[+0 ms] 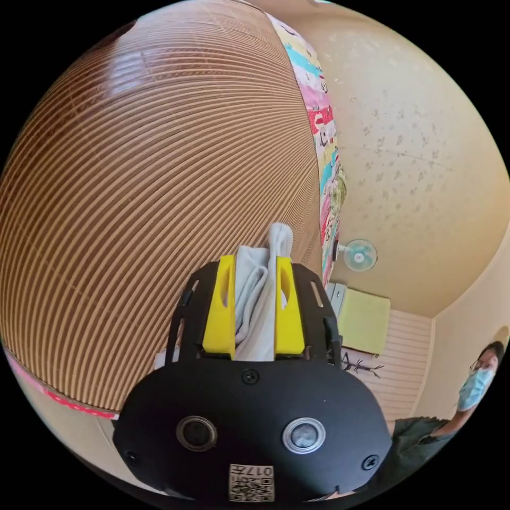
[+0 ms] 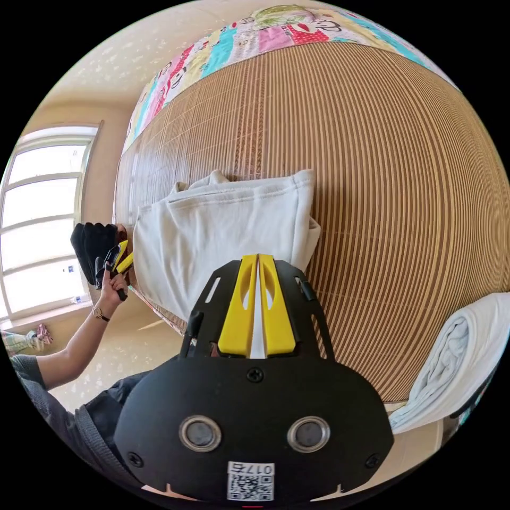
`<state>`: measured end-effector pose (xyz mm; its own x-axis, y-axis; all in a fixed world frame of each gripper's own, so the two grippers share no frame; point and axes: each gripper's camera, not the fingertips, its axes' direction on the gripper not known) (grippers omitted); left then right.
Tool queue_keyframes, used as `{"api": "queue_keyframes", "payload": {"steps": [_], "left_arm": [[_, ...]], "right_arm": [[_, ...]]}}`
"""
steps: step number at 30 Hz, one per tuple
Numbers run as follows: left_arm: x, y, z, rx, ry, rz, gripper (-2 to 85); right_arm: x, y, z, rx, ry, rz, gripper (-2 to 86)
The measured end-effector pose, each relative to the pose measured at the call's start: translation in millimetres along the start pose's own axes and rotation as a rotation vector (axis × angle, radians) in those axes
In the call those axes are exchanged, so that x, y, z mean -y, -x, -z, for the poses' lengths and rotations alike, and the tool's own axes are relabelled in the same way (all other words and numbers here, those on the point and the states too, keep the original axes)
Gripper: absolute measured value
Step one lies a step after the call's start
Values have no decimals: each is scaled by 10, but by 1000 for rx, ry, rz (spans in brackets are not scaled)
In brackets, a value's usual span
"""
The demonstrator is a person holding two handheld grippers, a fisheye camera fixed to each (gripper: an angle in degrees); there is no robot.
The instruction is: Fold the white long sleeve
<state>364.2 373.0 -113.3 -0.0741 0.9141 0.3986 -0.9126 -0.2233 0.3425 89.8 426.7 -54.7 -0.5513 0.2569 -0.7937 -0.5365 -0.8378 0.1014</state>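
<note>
Right gripper view: soft, limp shirt (image 2: 228, 234) is pinched at its edges by both grippers (image 2: 257, 303) (image 1: 255, 297).

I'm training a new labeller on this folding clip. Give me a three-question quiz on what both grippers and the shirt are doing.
1. True or false: the left gripper clamps white cloth.
2. The white long sleeve shirt lies on: A) a bamboo mat, B) bare floor, C) a chair.
3. Fill in: the right gripper pinches the shirt's near ____.

Key: 1 true; 2 A; 3 edge.
</note>
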Motion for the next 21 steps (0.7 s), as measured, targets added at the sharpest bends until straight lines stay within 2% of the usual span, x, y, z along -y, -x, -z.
{"api": "queue_keyframes", "payload": {"steps": [4,8,11,12,14,15,18,21], "left_arm": [[-481,100,-92,110,180,-141,176],[-893,255,-544,141,378,-224,162],[-1014,311,-754,188,403,-184,93],[-1076,217,-785,168,411,-232,63],[-1209,-30,-767,188,403,-307,54],[-1326,-233,-747,201,392,-349,52],[-1683,-817,-798,250,366,-468,51],[-2083,-1367,-1027,380,323,-588,50]], "right_arm": [[-130,395,-188,17,30,87,13],[-143,815,-540,224,90,140,31],[-49,1231,-790,374,144,137,78],[-14,1330,-853,398,170,138,93],[154,1770,-1124,456,295,151,168],[195,1885,-1179,458,318,162,175],[401,2475,-1374,346,404,228,199],[527,3054,-1602,-18,515,359,200]]}}
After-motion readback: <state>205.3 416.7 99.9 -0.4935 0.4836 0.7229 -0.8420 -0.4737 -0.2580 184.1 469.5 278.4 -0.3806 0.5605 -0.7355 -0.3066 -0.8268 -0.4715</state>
